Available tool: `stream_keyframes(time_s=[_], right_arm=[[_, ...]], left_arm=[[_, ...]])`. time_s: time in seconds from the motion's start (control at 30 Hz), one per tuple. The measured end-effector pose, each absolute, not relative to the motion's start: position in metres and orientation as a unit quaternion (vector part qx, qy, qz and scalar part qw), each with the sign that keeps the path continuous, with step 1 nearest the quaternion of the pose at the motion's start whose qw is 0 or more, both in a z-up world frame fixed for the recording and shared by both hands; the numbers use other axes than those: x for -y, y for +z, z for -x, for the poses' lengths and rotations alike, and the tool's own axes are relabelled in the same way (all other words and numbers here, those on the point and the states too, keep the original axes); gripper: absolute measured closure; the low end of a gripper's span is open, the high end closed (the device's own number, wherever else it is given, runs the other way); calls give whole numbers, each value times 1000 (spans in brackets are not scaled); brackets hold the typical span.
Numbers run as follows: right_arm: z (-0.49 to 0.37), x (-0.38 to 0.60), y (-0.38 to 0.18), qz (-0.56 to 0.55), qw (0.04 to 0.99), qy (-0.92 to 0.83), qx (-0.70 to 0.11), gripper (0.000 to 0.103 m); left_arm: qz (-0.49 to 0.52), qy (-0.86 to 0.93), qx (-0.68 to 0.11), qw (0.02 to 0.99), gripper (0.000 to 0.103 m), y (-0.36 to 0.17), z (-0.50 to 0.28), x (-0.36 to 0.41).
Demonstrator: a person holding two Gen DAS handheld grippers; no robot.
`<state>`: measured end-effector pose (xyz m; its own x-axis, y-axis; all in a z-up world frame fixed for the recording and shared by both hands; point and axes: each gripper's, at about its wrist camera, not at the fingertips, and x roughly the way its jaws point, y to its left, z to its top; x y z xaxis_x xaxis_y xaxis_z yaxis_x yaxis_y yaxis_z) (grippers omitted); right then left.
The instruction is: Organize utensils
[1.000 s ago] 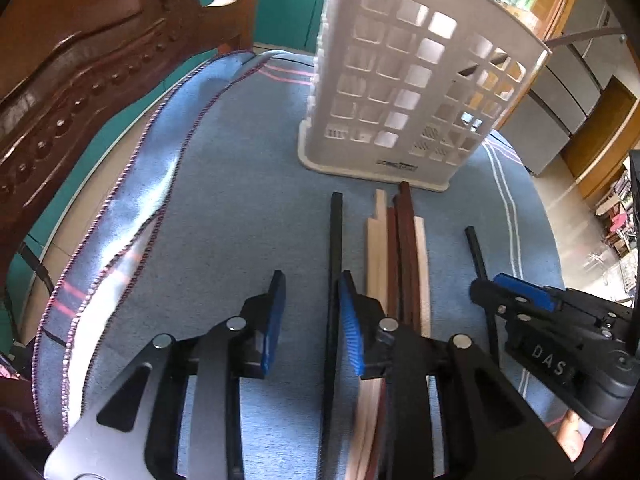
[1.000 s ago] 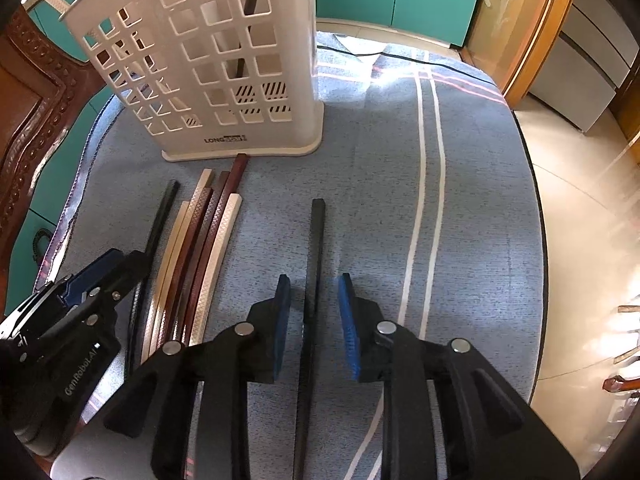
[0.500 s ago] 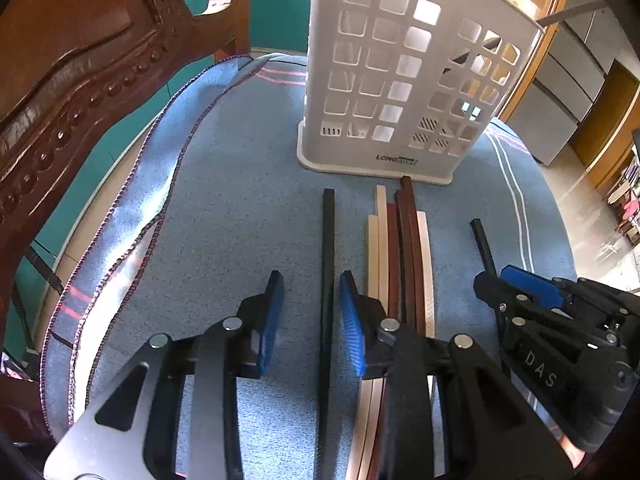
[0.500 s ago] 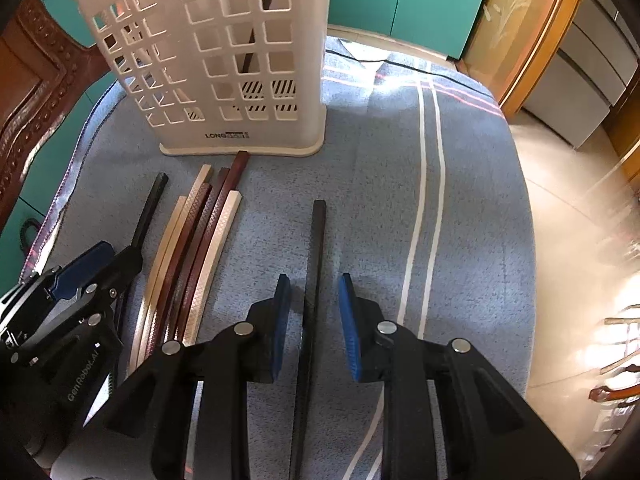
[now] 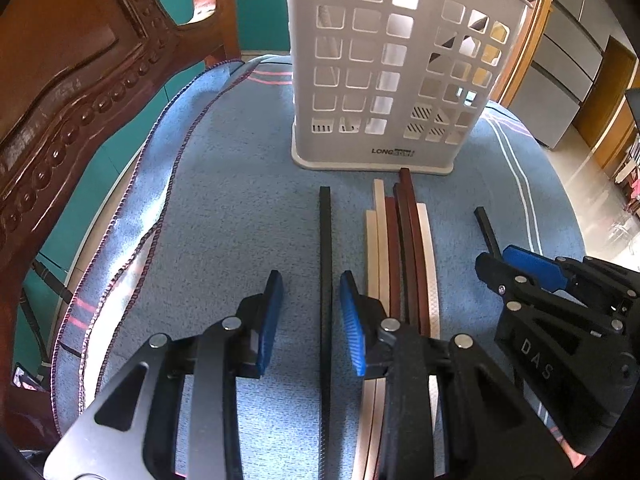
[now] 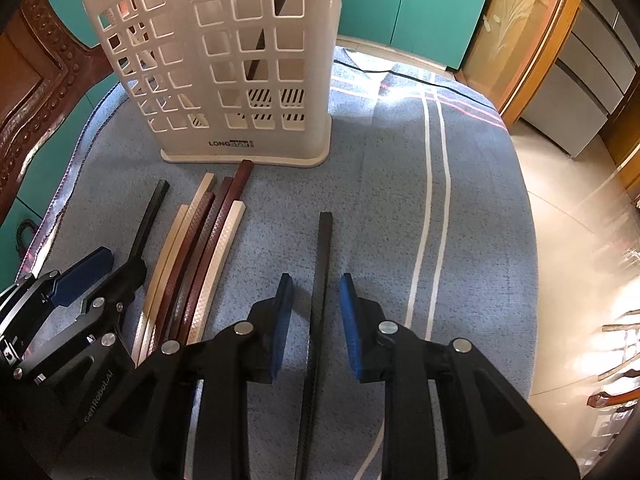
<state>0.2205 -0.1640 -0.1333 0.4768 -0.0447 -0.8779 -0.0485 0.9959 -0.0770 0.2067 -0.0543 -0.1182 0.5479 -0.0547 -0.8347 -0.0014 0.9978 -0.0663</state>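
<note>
A white slotted basket (image 5: pixel 400 80) (image 6: pixel 224 60) stands upright on the blue cloth, with a dark stick leaning inside it. Several long sticks lie in front of it. My left gripper (image 5: pixel 311 316) is open, its blue pads on either side of a black stick (image 5: pixel 325 280). My right gripper (image 6: pixel 312 320) is open, straddling another black stick (image 6: pixel 320 280). A bundle of cream and brown sticks (image 5: pixel 400 248) (image 6: pixel 196 252) lies between the two black ones. The right gripper (image 5: pixel 552 320) shows in the left wrist view, the left gripper (image 6: pixel 80 304) in the right wrist view.
A blue cloth (image 5: pixel 240 208) (image 6: pixel 400 200) covers a round table. A carved wooden chair (image 5: pixel 72 80) stands at the left edge. Teal cabinets (image 6: pixel 420 8) and a tiled floor (image 6: pixel 580 220) lie beyond the table's far and right edges.
Both grippers have moved forward along their black sticks toward the basket, which looms larger now. Both stay open.
</note>
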Motion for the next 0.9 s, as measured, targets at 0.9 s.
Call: stream_keyframes(time_s=[0.9], right_arm=[[-202, 164, -110, 42, 876, 31, -479, 96]], left_arm=[[88, -24, -444, 891, 96, -98, -202, 27]])
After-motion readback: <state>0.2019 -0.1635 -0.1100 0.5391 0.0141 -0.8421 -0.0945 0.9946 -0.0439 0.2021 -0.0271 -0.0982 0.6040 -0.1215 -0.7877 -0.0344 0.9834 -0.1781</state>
